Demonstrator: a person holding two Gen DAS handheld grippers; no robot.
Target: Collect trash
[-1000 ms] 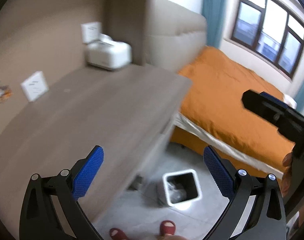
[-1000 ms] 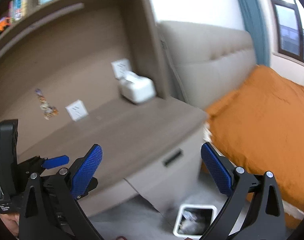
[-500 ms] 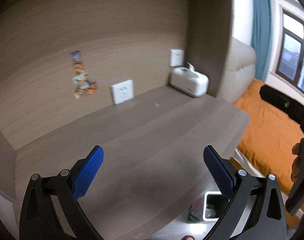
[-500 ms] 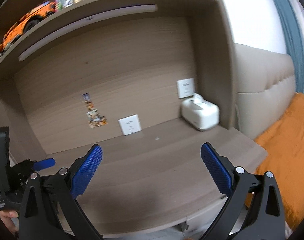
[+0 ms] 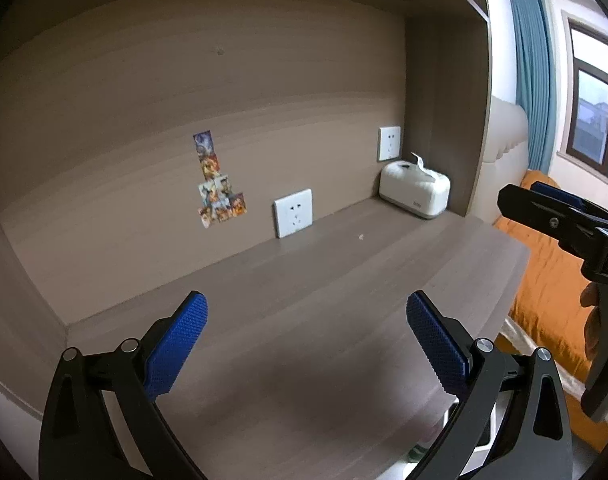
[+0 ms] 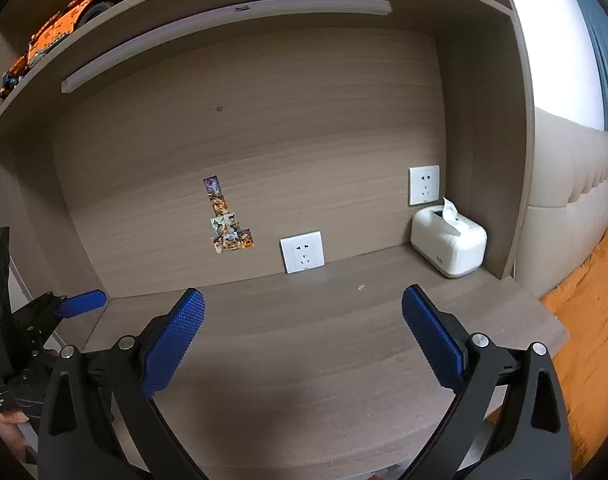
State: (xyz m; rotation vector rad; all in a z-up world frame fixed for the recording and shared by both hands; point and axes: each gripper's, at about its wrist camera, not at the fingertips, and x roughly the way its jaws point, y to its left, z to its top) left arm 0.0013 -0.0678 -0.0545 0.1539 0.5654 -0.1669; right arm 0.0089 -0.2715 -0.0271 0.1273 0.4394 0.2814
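Observation:
My left gripper is open and empty above the front of the wooden desk. My right gripper is open and empty over the same desk. A tiny pale scrap lies on the desk toward the back; it also shows in the right wrist view. A sliver of the white trash bin shows below the desk edge, behind my left gripper's right finger. The right gripper also appears at the right edge of the left wrist view.
A white tissue box stands in the back right corner of the desk, also in the right wrist view. Wall sockets and stickers are on the back panel. An orange bed lies to the right. A shelf with an orange toy car is overhead.
Both grippers have tilted up from the floor and bin toward the desk and its back panel. The bin has dropped almost out of view. Both stay open.

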